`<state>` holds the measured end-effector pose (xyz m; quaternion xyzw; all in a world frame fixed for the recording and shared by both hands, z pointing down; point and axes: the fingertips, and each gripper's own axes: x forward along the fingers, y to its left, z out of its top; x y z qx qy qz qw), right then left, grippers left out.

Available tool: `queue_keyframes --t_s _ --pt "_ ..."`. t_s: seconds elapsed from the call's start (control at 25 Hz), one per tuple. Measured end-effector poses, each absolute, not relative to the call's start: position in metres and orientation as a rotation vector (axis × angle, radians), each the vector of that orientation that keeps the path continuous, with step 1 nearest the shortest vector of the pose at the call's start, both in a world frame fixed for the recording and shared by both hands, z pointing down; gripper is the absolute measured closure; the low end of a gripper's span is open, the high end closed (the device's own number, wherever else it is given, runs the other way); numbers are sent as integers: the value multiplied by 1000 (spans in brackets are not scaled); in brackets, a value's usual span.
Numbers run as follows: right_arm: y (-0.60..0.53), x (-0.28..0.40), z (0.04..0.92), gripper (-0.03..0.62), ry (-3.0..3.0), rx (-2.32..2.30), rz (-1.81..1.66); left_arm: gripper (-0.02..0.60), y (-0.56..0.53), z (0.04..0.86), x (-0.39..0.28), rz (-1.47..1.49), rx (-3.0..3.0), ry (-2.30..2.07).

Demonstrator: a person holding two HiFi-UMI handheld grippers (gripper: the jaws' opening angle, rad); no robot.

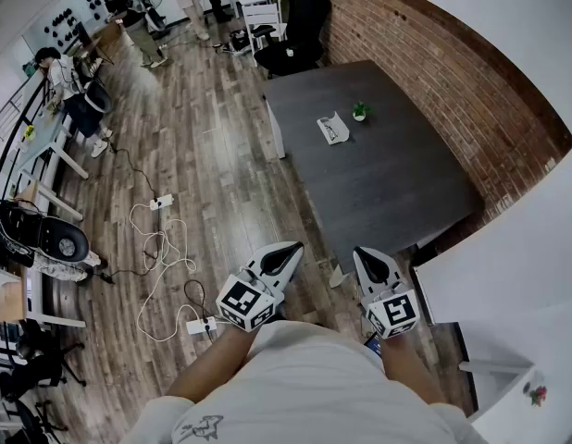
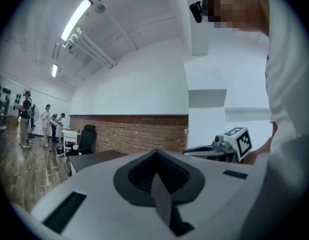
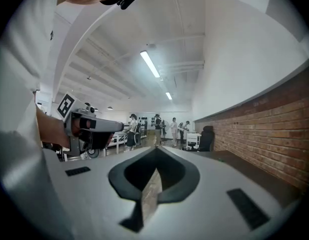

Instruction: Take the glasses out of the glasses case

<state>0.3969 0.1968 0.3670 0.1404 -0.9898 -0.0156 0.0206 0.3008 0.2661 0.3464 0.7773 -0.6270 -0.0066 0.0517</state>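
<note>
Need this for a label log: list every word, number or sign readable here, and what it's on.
No words or numbers are legible in any view.
left cube and right cube: black-and-white square codes, no letters.
shirt print: a small graphic, too blurred to read.
case: too small to show any print.

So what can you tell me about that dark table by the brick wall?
The table is a big dark grey rectangle with a matte top, maybe wood. It stands on the plank floor, one long side along the brick wall, a black office chair at its far end. Near that end a pale glasses case and a tiny green potted plant rest on it, close together but apart.
</note>
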Motion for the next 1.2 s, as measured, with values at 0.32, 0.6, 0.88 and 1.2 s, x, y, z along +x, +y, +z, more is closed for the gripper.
queue_keyframes --t_s 0.32,0.6,0.88,1.2 --pt "193 387 372 588 -3068 427 -54 571 261 351 292 -33 2365 -1904" --pt "191 378 381 588 -3040 429 -32 571 256 362 282 -46 2341 -1884" --pt "184 364 390 588 -3023 492 -12 571 254 372 263 -54 2323 -1865" --pt "176 323 398 532 -2991 513 17 571 250 379 219 -58 2306 -1853"
